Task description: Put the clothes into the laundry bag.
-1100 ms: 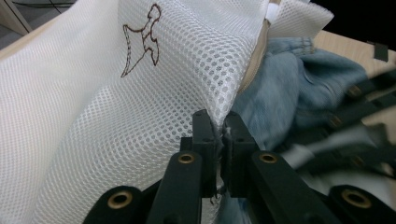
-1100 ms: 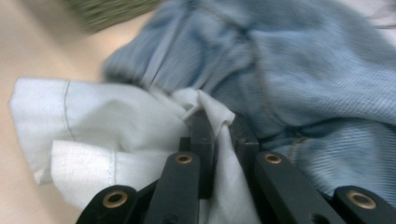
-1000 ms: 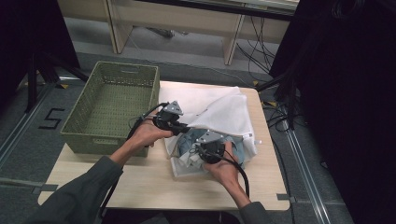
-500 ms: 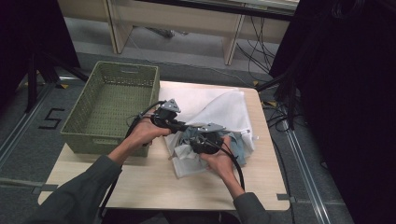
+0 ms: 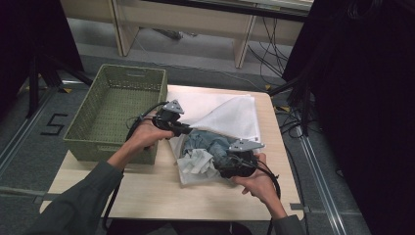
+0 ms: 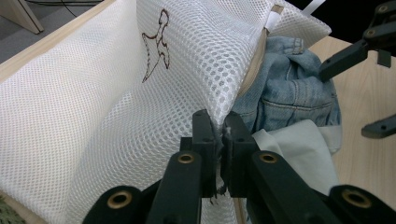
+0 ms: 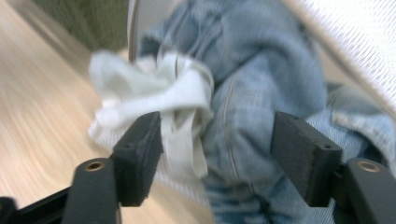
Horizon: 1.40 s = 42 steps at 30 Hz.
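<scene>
left tongs [image 6: 218, 140] clenched on mesh laundry bag [image 6: 107, 93] rim, frame centre. right tongs [image 7: 217, 154] released, straddling jeans [image 7: 261, 93] at bag mouth. judged: clothes half in, stuffing unfinished.

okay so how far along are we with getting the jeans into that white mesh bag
Done: the left gripper is shut on the mesh bag edge, holding its mouth up.
In hand: the right gripper is open around the jeans and white cloth, which lie at the bag's mouth, largely outside.
Left: pushing them inside. The green basket looks empty.
</scene>
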{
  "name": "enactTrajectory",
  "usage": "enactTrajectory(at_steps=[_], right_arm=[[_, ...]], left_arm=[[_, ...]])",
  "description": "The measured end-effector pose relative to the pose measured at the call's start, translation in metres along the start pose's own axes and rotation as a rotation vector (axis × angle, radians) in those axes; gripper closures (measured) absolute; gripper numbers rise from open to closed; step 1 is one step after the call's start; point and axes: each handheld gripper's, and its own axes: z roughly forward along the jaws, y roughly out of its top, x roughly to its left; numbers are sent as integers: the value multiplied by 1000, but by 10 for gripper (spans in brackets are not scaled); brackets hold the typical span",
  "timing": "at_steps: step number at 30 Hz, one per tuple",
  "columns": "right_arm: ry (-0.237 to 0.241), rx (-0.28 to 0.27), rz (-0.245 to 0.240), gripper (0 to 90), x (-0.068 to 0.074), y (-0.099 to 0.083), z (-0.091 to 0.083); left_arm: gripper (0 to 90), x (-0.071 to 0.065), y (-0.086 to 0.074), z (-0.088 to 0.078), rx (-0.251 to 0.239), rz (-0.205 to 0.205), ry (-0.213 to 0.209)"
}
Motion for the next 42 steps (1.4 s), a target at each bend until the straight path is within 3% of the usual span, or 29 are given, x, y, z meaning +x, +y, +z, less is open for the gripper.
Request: enactTrajectory(at_steps=[2,5,6,7,8,9,11,12,13,14,15,16,18,20,22,25,26,30,31,35,36,37,39,42], right_arm=[[17,60,-11,308,2,-4,6],[-35,63,-73,308,2,-11,25],[-48,66,-63,297,2,-14,32],[-48,100,-65,291,0,-15,36],[-68,86,-67,291,-2,-19,48],[-60,132,-63,302,-2,-19,51],[-108,156,-88,447,-2,-21,62],[-119,153,-112,479,-3,-21,64],[-134,157,-106,526,-4,-19,65],[-154,155,-111,591,-4,-16,64],[-161,154,-118,621,-5,-13,64],[-167,141,-102,666,-5,-8,62],[-194,85,-83,696,-9,2,59],[-212,53,-46,711,-17,15,53],[-265,-3,-32,719,-30,27,51],[-279,-20,16,719,-39,33,59],[-273,3,40,714,-39,31,66],[-250,60,53,695,-36,16,90],[-245,57,58,694,-37,15,90],[-219,41,120,686,-39,16,83],[-220,29,88,684,-42,15,84],[-219,21,75,684,-43,15,85],[-216,35,98,680,-41,15,84],[-205,32,103,676,-42,14,82]], left_arm=[[844,-1,0,2,9,7,-3],[844,-4,0,5,14,16,-5],[844,-6,-1,5,26,-9,-5],[843,-5,0,7,16,15,-6],[843,-5,-1,7,18,16,-5],[843,-6,-1,8,22,20,-6],[843,-6,-1,8,35,31,-9],[843,-7,-1,10,25,24,-12],[843,-9,-1,10,27,17,-10],[843,-8,-1,10,37,34,-12],[843,-10,-2,11,28,19,-12],[843,-10,-1,11,33,32,-15],[844,-9,-1,10,43,52,-13],[844,-9,-1,10,31,40,-14],[845,-8,-2,9,33,45,-15],[844,-7,-2,9,43,54,-12],[843,-7,-2,9,51,61,-12],[824,-8,-4,12,46,49,-8],[816,-8,-5,12,61,70,-10],[764,-14,-9,15,46,68,-5],[719,-15,-9,15,53,85,-1],[690,-18,-9,14,37,69,11],[655,-22,-8,6,18,84,38],[620,-34,-6,-8,-39,86,33]])
